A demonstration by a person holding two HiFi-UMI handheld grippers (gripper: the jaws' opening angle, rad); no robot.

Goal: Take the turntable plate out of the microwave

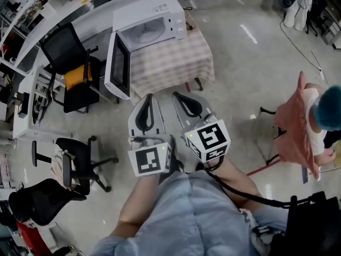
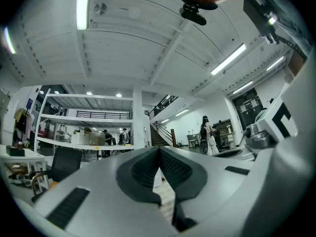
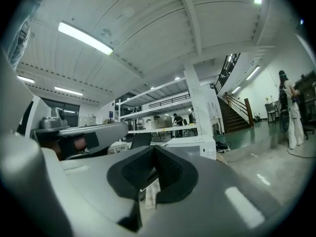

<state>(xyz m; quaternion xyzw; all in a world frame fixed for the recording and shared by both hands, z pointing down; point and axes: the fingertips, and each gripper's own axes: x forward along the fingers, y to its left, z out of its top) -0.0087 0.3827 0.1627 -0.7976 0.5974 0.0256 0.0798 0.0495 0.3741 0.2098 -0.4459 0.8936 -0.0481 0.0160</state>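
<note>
Floor (image 1: 240, 63) separates the turntable plate (image 1: 145, 34) in the microwave (image 1: 160, 12) from clenched, empty left claw (image 1: 148, 99) and right claw (image 1: 178, 96).

White microwave (image 1: 152, 23), door (image 1: 118, 64) swung open; pale turntable plate (image 1: 143, 35) apparently lies inside.

White microwave (image 1: 152, 21), checked tablecloth (image 1: 170, 63)

No word, brand or number can be read anywhere. The cubes on the left gripper (image 1: 148, 99) and right gripper (image 1: 180, 97) bear only black-and-white square marker patterns, and the marks on the microwave (image 1: 144, 12) control panel are too small to make out
</note>
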